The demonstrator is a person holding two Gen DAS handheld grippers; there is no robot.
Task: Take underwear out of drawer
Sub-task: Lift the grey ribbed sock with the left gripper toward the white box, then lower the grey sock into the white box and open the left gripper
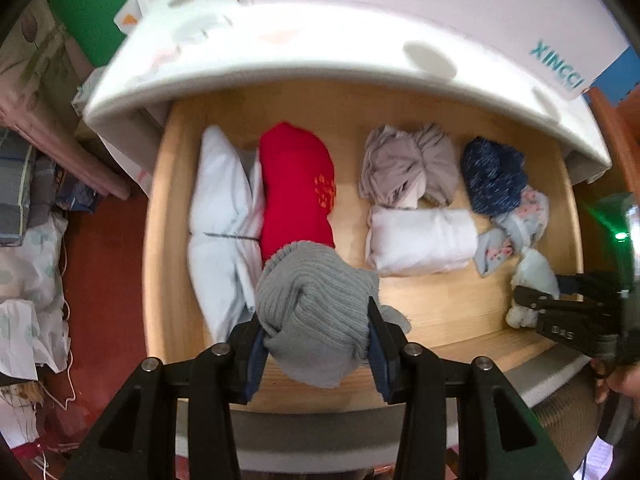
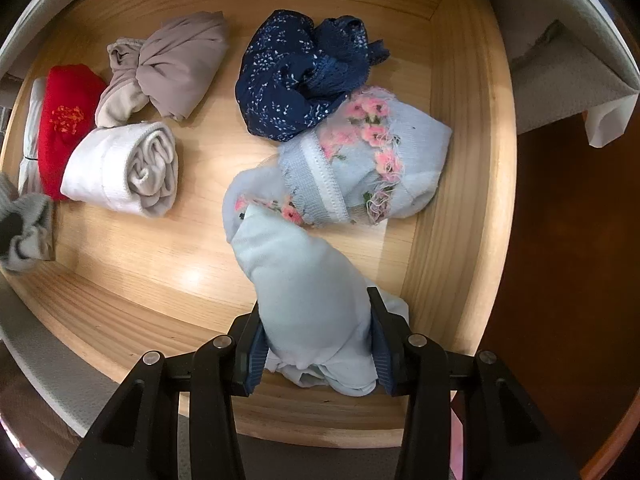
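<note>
Left hand-held gripper (image 1: 316,344) pinching a grey ribbed bundle (image 1: 316,300), fingers clamped on both flanks, pointing straight down over the open drawer (image 1: 460,312). Bundle hanging above the drawer's near edge, seemingly clear of the wood, probably so as to pass the front wall on the way out. Right hand-held gripper (image 2: 316,344) pinching a pale blue bundle (image 2: 304,280) near the drawer's right front corner, jaws pressed into the soft fabric from either side. Whether that bundle touches the floor of the drawer: cannot tell. Just beyond it, touching, a floral piece (image 2: 360,168), then a navy piece (image 2: 296,80) behind. Further left, a white roll (image 2: 120,168) and a beige bundle (image 2: 168,68), and a red roll (image 1: 296,184) beside pale blue folded cloth (image 1: 224,216). White cabinet top (image 1: 280,48) overhanging the back of the drawer. Grips set across the middle of each bundle, likely to keep the rolls from unfurling. Task judged partway: two pieces gripped, several more lying inside.
</note>
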